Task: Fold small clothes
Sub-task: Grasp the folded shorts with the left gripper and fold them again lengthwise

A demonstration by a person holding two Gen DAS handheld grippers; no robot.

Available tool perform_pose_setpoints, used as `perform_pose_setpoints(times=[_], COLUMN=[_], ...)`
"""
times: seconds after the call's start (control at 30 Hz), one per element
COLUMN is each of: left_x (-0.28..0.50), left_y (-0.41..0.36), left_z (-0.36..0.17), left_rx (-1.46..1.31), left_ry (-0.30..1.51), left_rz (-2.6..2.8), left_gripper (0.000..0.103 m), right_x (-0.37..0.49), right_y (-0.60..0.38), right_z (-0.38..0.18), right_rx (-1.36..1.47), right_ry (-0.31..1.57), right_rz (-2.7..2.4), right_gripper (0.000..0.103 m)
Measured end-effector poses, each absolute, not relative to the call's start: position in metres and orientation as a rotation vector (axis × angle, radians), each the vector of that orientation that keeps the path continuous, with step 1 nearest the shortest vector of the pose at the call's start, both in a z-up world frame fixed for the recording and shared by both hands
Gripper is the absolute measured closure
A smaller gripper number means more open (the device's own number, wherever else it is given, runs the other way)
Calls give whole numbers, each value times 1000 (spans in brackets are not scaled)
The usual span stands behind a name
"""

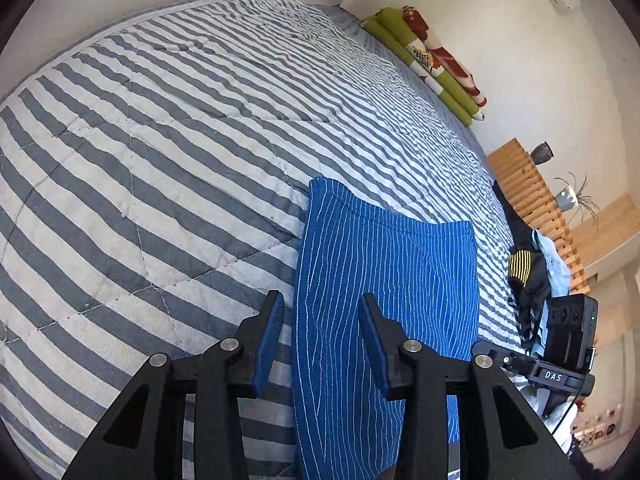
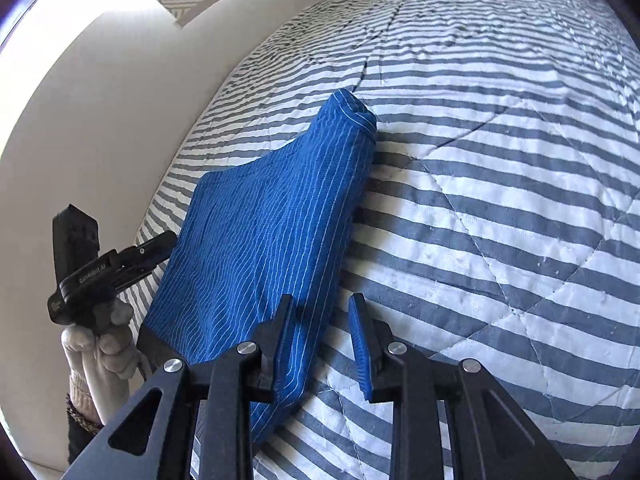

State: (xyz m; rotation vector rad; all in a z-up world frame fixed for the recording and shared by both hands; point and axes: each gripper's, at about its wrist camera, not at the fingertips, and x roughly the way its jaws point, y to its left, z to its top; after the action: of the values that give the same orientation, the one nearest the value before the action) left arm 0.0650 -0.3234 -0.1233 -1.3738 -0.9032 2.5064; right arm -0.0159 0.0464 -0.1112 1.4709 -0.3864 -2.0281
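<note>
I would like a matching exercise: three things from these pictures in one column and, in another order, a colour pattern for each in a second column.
Things:
1. garment between the grippers
2. bed cover
3. rolled blanket by the wall

Patterns:
A. green with red and white
B. blue with thin pale lines
C. grey and white stripes

Pairs: 1-B, 2-C, 3-A

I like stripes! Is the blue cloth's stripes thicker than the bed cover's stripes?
No, the blue cloth has thin white lines, while the bed cover has broad grey and white bands.
</note>
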Motion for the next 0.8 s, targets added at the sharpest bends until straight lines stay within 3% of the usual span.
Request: perform_pose_setpoints(times=[0.2, 0.27, 0.33, 0.4, 0.5, 0.8], left_x=[57, 55, 55, 56, 59, 94], left_y=[-320, -317, -313, -312, -312, -306], left_z=[-131, -133, -137, -139, -129, -60], left_rx=[-1395, -1402, -1416, -1413, -1353, -1081], left_ry=[-894, -878, -868, -885, -932, -1010], left_rz=[2472, 2466, 2453, 2451, 2444, 2406], left_gripper=[70, 78, 93, 97, 99, 99], right_x=[-21, -25, -28, -28, -28, -18], right_y=[40, 38, 36, 35, 37, 73], right_z=[-115, -117, -119, -118, -117, -79], right_rx=[1490, 1497, 1497, 1489, 1470, 1316], right_ry=[-387, -402, -412, -408, -425, -594], right_rz=[-1983, -1966, -1953, -1939, -1917, -1899], right_gripper=[78, 78, 78, 79, 92, 95])
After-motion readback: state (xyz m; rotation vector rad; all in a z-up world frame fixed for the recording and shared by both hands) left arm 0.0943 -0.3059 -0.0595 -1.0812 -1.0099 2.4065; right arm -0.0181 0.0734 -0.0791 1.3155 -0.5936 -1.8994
